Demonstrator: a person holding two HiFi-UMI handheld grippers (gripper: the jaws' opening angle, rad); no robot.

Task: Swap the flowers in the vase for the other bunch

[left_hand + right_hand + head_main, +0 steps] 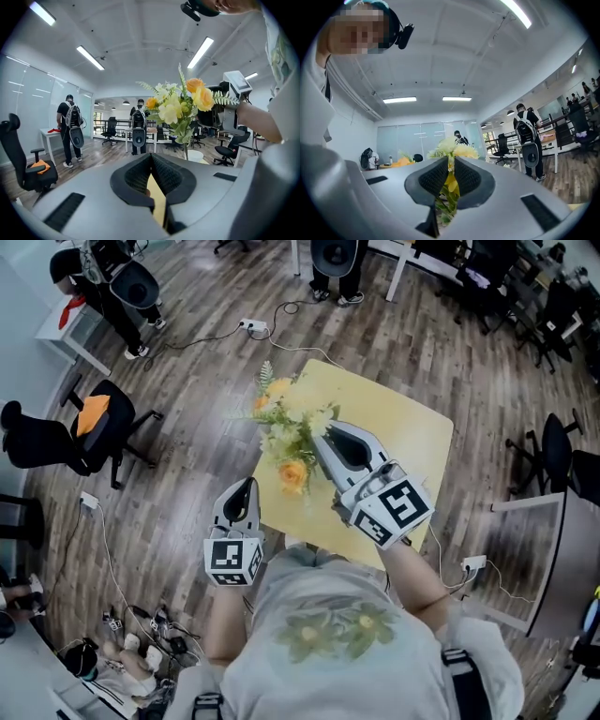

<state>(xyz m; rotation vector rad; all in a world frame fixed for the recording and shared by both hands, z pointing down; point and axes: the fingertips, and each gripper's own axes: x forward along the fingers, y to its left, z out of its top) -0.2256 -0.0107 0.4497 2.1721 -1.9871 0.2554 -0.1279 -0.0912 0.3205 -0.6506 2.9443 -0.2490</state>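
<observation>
A bunch of yellow, cream and orange flowers (291,437) hangs over the yellow table (412,442), its stems between my right gripper's (319,439) jaws. In the right gripper view the stems and blooms (451,152) fill the narrow gap at my right gripper (450,161). My left gripper (246,486) is shut and empty by the table's near left edge. The left gripper view looks past the shut left gripper (151,157) to the bunch (180,105) and the right gripper (220,115) holding it. Below the stem a white round container (196,156) stands on the table.
A black office chair (89,432) with an orange thing on its seat stands at the left. Cables and a power strip (253,326) lie on the wood floor. People with backpacks (122,282) stand at the far side. More chairs (553,451) and a grey desk (553,559) are at the right.
</observation>
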